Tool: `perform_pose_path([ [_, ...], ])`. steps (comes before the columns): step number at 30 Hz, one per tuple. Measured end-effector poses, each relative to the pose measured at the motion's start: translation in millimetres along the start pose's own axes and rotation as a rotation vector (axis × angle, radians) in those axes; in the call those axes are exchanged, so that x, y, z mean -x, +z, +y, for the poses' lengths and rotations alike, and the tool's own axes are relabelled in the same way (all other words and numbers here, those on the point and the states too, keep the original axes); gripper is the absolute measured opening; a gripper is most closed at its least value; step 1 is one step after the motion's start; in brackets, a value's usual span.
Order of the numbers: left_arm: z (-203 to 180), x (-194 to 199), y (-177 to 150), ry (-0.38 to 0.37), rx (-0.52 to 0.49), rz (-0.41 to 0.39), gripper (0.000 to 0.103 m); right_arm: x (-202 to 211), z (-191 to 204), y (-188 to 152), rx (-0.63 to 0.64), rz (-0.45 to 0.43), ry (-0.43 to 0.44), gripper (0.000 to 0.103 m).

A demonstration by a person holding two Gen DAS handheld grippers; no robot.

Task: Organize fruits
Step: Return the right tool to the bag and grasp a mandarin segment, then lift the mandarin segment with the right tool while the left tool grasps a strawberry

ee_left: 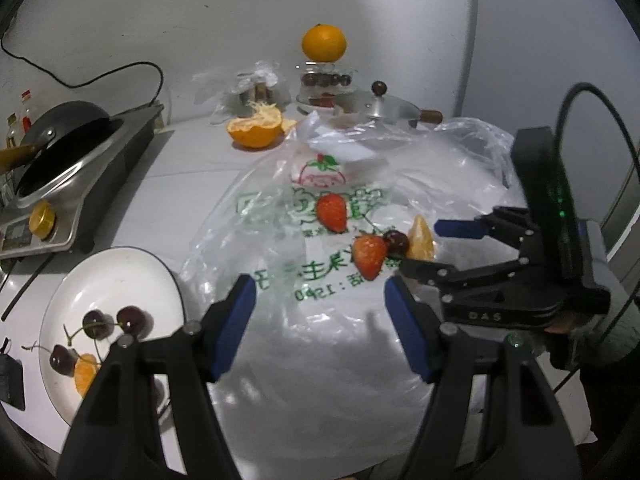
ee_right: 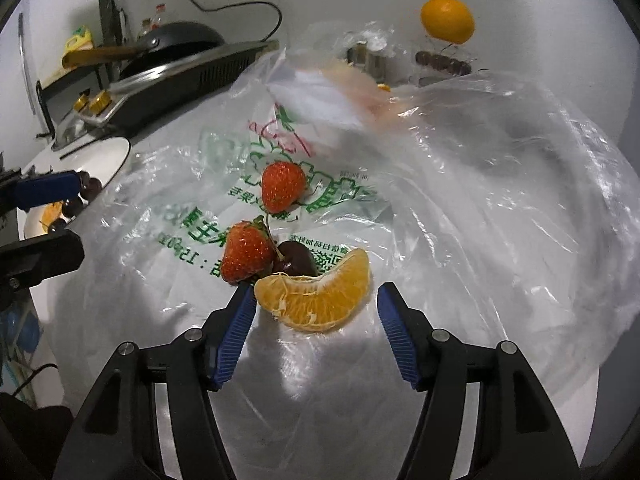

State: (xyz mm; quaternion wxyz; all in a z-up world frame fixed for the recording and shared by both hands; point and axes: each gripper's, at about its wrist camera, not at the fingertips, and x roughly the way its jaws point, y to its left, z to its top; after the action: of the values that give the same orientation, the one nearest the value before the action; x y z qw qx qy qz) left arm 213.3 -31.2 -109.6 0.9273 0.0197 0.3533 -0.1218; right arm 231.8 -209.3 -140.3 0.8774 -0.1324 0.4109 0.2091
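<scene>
On a clear plastic bag point(ee_left: 320, 320) with green print lie two strawberries point(ee_left: 332, 212) point(ee_left: 369, 256), a dark cherry point(ee_left: 397, 243) and an orange segment point(ee_left: 421, 239). In the right wrist view the segment point(ee_right: 316, 296) lies between my open right gripper's point(ee_right: 316, 300) blue pads, with the cherry point(ee_right: 296, 262) and strawberries point(ee_right: 245, 254) point(ee_right: 281, 186) just beyond. My right gripper also shows in the left wrist view point(ee_left: 424, 250), open around the segment. My left gripper point(ee_left: 320, 300) is open and empty above the bag. A white plate point(ee_left: 100, 272) at the left holds cherries point(ee_left: 134, 320) and an orange segment point(ee_left: 86, 372).
A stove with a black pan point(ee_left: 60, 136) stands at the left. At the back are a half-peeled orange point(ee_left: 256, 128), a whole orange point(ee_left: 324, 44) on a glass jar, a bagged item and a small metal pot lid point(ee_left: 384, 108). A white wall is behind.
</scene>
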Motion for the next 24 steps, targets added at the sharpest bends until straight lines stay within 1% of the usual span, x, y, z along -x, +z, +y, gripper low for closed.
perform_pose_path([
  [5, -4, -8, 3, 0.004, -0.012, 0.016, 0.068, -8, -2, 0, 0.011, 0.016, -0.003, 0.065],
  [7, -4, -11, 4, 0.006, -0.014, 0.023, 0.068, -9, -3, 0, 0.011, 0.016, 0.007, 0.059],
  [9, -6, -15, 5, 0.006, -0.018, 0.031, 0.068, -12, -4, 0, 0.004, 0.021, 0.023, 0.055],
  [15, -14, -31, 7, -0.009, -0.033, 0.055, 0.068, -8, -14, -2, -0.034, 0.003, 0.068, 0.049],
  [18, -18, -40, 10, -0.019, -0.039, 0.062, 0.068, -2, -20, -4, -0.059, -0.011, 0.101, 0.049],
  [24, -26, -58, 15, -0.015, -0.080, 0.091, 0.068, 18, -25, -8, -0.082, -0.049, 0.130, 0.049],
])
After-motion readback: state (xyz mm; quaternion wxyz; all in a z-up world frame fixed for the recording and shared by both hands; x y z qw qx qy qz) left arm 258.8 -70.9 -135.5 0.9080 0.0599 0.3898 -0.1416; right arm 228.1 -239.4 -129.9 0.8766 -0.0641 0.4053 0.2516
